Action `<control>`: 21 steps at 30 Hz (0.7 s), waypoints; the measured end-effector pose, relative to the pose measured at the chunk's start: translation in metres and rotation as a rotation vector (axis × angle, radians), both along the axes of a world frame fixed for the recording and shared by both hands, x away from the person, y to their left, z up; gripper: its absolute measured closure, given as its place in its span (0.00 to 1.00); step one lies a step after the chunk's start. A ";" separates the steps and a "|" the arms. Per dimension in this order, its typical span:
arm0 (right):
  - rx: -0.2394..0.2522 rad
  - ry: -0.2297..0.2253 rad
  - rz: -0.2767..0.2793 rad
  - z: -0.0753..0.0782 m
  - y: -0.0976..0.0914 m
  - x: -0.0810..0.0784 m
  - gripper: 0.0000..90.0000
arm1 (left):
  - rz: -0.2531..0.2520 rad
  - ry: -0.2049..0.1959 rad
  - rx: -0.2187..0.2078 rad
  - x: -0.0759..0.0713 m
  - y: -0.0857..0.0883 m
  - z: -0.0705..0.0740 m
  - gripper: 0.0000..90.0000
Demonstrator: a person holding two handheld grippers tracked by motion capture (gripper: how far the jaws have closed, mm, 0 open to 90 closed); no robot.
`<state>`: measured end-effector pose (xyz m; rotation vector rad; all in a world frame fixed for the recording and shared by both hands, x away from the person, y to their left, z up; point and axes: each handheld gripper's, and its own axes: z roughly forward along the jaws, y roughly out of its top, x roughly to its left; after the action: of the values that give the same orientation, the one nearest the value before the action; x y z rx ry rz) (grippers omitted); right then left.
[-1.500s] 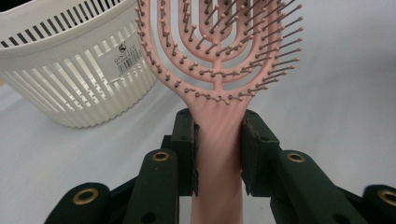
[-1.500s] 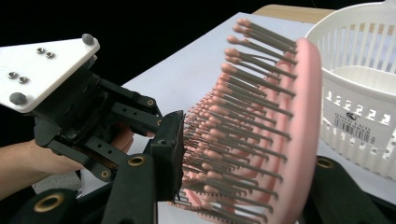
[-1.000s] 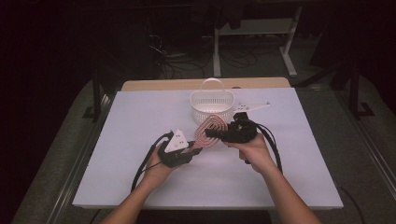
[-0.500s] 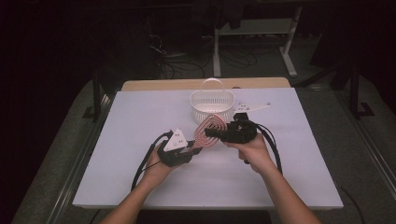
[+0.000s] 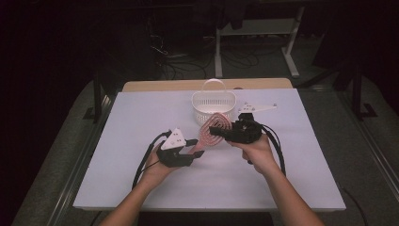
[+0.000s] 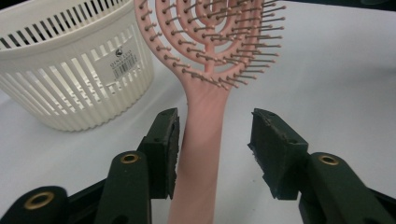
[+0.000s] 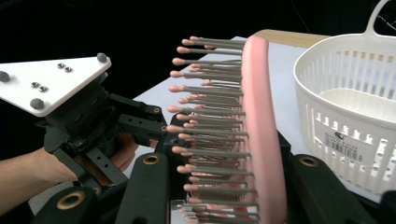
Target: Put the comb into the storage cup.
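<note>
The step in hand looks like a handover of the pink hairbrush from one gripper to the other, just in front of the white basket that stands toward the far side of the surface. The right gripper has its jaws clamped on the brush head, bristles to one side and the smooth back to the other, as the right gripper view shows with the brush standing on edge between them. The left gripper sits at the handle end: its jaws have just been opening, and in the left gripper view the handle runs up between them, lying against one pad while the other stands clear, so nothing is pinched there any longer. The brush hangs off the surface, its handle slanting away from the basket toward the person. By my reading the weight now rests with the right gripper alone. The next move calls for the left gripper to draw back along the handle without snagging it, and for the right to carry the brush over the basket rim, tilt it handle or head down, and let it go inside.
</note>
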<state>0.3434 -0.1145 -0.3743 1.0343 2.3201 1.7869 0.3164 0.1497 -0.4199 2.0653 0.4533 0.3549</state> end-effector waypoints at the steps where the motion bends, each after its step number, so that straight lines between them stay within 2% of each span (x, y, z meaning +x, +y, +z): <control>1: 0.001 -0.001 -0.003 0.000 -0.001 0.000 0.70 | -0.005 0.010 -0.009 0.001 0.001 0.000 0.57; 9: 0.003 -0.005 -0.018 0.001 -0.005 0.001 0.70 | -0.019 0.066 -0.046 0.003 0.011 0.003 0.47; 17: 0.002 -0.015 -0.026 0.003 -0.008 0.001 0.70 | -0.025 0.106 -0.022 0.006 0.021 0.000 0.30; 21: 0.006 -0.020 -0.030 0.003 -0.010 0.001 0.70 | 0.004 0.117 -0.008 0.007 0.027 -0.002 0.20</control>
<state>0.3439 -0.1241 -0.3708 1.0421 2.2768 1.7864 0.3231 0.1765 -0.4223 2.0846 0.5288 0.2351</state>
